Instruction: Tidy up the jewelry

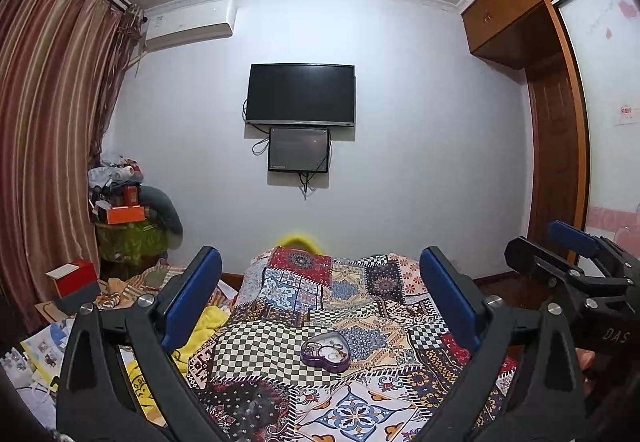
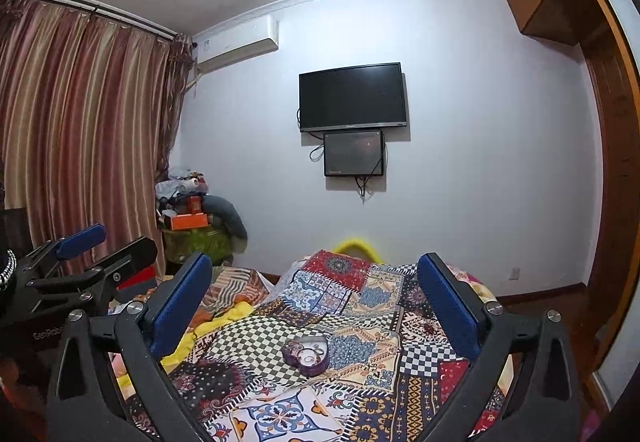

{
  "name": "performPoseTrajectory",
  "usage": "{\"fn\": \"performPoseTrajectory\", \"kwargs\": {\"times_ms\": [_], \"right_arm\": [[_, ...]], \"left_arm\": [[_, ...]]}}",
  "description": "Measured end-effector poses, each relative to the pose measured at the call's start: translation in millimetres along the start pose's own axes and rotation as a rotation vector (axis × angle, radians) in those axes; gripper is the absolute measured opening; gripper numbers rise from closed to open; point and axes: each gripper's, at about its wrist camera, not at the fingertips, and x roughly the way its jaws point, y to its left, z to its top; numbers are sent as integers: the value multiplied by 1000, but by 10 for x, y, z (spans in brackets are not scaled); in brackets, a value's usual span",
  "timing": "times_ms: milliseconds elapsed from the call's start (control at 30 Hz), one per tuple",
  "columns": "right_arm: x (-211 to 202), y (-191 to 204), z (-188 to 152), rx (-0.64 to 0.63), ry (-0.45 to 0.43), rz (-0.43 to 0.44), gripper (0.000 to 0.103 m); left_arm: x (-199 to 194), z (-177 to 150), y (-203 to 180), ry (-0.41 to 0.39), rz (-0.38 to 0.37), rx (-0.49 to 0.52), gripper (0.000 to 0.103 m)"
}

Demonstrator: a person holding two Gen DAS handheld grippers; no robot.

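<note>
A purple heart-shaped tin lies open on the patchwork quilt, with rings and other small jewelry inside. My left gripper points level over the bed, open, its blue pads wide apart and the tin low between them, untouched. In the right wrist view the same tin lies ahead between the spread pads of my right gripper, which is open and holds nothing. Each gripper shows in the other's view: the right gripper at the right edge, the left gripper at the left edge.
A yellow blanket is bunched at the quilt's left edge. Boxes, papers and a red box crowd the floor at left, beside striped curtains. A television hangs on the far wall. A wooden wardrobe stands at right.
</note>
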Motion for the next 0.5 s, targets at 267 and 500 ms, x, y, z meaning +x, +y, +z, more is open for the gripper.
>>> {"fn": "performPoseTrajectory", "kwargs": {"times_ms": [267, 500], "right_arm": [[16, -27, -17, 10, 15, 0, 102], [19, -55, -10, 20, 27, -2, 102]], "left_arm": [[57, -39, 1, 19, -4, -6, 100], [90, -69, 13, 33, -11, -15, 100]]}}
